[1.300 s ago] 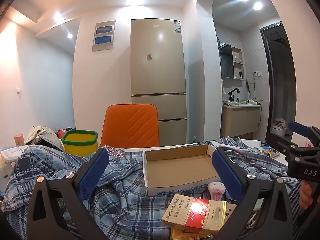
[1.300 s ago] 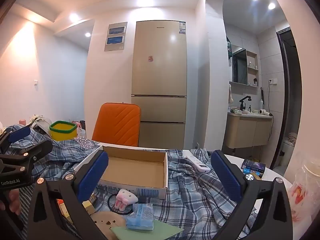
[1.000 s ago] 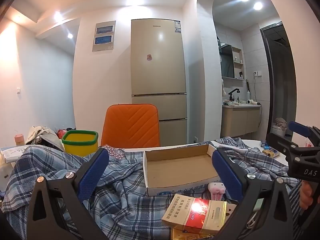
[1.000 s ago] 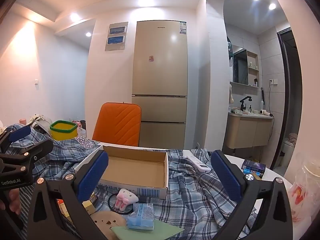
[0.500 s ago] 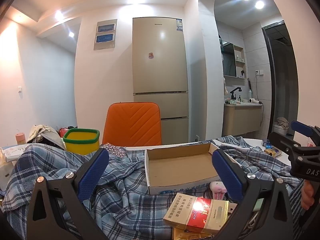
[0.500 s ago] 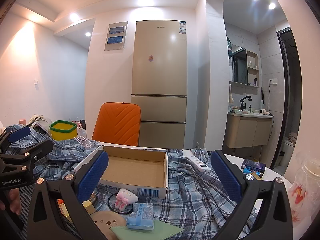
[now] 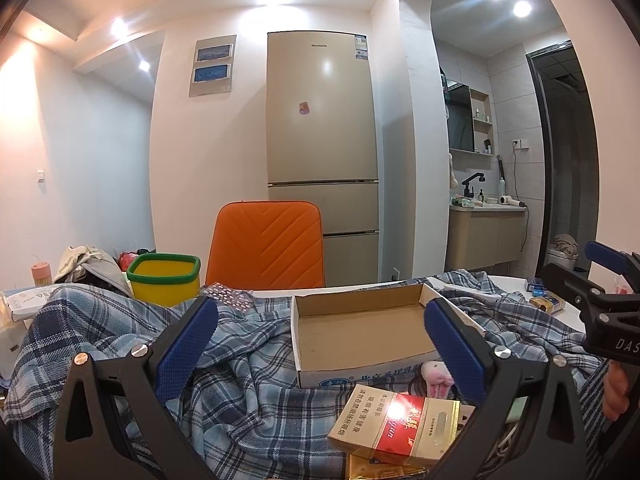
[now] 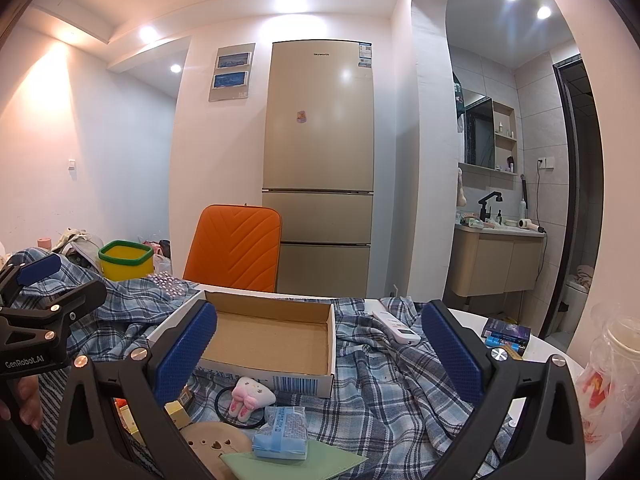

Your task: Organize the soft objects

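**Sorting not yet begun: both grippers hung empty before the box**

The pink plush toy (image 8: 252, 396) lay on the plaid cloth (image 8: 392, 364) just in front of the cardboard box (image 8: 272, 340), touching a black hair tie (image 8: 224, 408); a blue tissue pack (image 8: 282, 432) sat nearer the camera than the toy. The box held nothing. The right gripper (image 8: 320, 348) and the left gripper (image 7: 320, 344) were both spread wide and carried nothing, raised near the box. By my reading, the first pick was in hand. The next move likely called for lowering the right gripper over the plush toy, closing gently, then lifting it into the box without snagging the hair tie.
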The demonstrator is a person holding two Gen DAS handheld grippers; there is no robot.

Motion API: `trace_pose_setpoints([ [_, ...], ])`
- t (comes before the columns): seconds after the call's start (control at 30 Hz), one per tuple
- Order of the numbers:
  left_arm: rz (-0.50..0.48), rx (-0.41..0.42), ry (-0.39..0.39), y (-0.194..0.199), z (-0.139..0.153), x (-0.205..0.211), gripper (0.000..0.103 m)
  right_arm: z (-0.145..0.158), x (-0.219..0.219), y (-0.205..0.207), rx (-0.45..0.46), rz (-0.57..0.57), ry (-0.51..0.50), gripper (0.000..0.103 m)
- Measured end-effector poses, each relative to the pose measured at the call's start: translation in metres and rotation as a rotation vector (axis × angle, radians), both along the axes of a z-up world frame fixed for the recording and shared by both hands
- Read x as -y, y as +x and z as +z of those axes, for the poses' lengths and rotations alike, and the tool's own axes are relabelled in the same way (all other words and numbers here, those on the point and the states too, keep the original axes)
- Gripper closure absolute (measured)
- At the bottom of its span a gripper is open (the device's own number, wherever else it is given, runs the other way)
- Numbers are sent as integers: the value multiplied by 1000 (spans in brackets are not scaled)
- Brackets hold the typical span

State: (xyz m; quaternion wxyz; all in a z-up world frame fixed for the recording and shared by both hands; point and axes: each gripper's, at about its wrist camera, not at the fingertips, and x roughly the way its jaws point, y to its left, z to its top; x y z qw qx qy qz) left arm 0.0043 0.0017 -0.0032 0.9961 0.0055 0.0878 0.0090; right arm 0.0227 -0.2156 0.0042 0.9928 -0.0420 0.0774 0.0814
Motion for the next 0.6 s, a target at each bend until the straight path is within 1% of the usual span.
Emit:
trace_pose_setpoints([
  [0.6, -5, -10, 0, 2, -2, -2, 0, -2, 1, -1, -11, 12, -1, 0],
])
